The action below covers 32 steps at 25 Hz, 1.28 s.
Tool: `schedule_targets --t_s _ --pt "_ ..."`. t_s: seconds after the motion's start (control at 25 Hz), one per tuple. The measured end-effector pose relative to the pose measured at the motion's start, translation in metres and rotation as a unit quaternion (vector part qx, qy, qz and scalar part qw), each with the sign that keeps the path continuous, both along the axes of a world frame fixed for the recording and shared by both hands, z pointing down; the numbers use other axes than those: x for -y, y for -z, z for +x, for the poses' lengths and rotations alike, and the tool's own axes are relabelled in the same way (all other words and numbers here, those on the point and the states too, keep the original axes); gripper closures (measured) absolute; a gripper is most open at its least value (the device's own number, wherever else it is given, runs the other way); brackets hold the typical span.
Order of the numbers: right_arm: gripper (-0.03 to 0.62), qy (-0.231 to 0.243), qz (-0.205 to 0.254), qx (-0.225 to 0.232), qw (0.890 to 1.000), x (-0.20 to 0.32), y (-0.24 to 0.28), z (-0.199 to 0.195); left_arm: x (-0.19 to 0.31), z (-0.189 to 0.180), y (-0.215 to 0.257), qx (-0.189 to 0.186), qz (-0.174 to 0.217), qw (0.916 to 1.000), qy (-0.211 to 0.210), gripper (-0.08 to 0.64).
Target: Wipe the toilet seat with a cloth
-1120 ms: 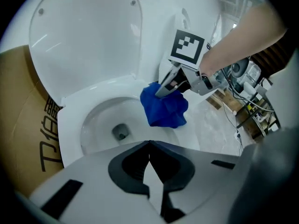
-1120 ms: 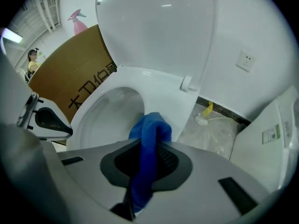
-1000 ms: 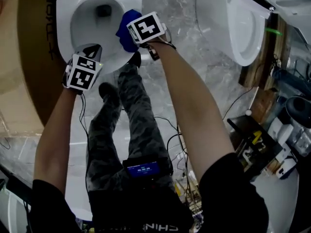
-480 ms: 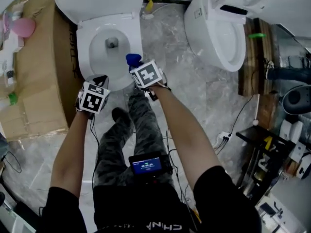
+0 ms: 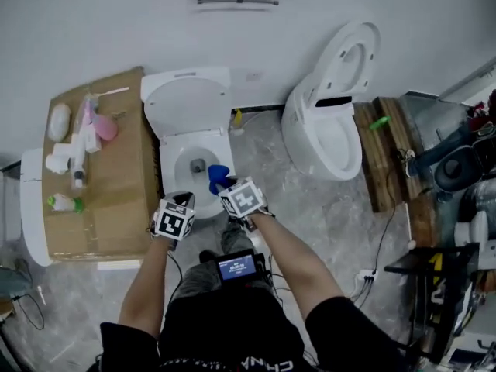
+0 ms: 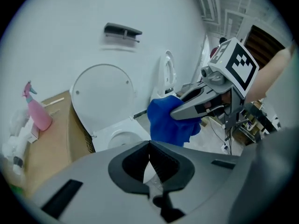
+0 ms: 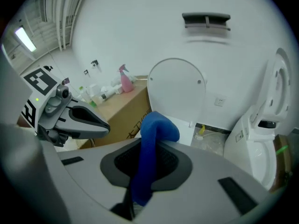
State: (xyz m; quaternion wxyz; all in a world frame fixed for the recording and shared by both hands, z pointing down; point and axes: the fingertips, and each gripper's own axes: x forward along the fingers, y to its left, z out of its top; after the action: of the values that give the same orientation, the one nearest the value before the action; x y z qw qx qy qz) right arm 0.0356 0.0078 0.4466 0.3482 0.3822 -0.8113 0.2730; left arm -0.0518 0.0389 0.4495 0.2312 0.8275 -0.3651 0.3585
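Holding the blue cloth (image 7: 154, 127) by one narrow fold is where we see the main risk. The fingers of the right gripper (image 5: 225, 186) are clamped on it, and most of it bulges free beyond the tips. A firm drag along the toilet seat (image 5: 175, 161) could pull it out and drop it into the bowl. If the wad bunches to one side, the hard tips might scrape the seat instead of the fabric. The cloth hangs in the air above the near right of the seat, apparently not touching it. The left gripper (image 6: 150, 158) has its fingers closed together on nothing, just left of the right one. That close, we judge the two could knock together on a sweep.

The seat looks smooth, white and glossy, with the lid (image 5: 188, 103) raised against the white wall (image 5: 116, 29). A cardboard box (image 5: 101, 184) touching the toilet's left side carries a pink spray bottle (image 6: 37, 113) and other bottles. A second toilet (image 5: 325, 138) stands to the right on the grey marbled floor (image 5: 325, 215). Cables (image 5: 364, 273) trail on the near right, a snag for our feet.
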Motion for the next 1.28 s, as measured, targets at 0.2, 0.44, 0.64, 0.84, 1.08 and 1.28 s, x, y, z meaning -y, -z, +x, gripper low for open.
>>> schedule_targets --t_s 0.2,0.44,0.64,0.84,1.08,1.28 --pt "0.541 0.017 0.029 0.012 0.999 -0.037 0.059 -0.018 -0.025 -0.007 0.057 -0.012 0.025 0.9994 -0.022 0.548" --pt "0.540 0.037 0.041 0.038 0.998 -0.069 0.094 -0.028 -0.051 -0.008 0.087 -0.025 0.047 0.9982 -0.028 0.548" --pt "0.540 0.046 0.056 0.054 0.996 -0.077 0.114 -0.033 -0.075 -0.023 0.088 -0.020 0.053 0.9984 -0.011 0.548" --pt "0.540 0.046 0.078 0.066 0.994 -0.100 0.136 -0.025 -0.106 -0.021 0.094 -0.010 0.062 0.9980 0.002 0.548" --pt "0.540 0.069 0.109 0.051 0.990 -0.168 0.159 0.011 -0.161 0.025 0.115 -0.022 0.072 0.9970 0.017 0.548" --pt "0.540 0.077 0.118 0.058 0.988 -0.238 0.165 0.043 -0.229 0.069 0.128 -0.008 0.093 0.9956 0.004 0.548"
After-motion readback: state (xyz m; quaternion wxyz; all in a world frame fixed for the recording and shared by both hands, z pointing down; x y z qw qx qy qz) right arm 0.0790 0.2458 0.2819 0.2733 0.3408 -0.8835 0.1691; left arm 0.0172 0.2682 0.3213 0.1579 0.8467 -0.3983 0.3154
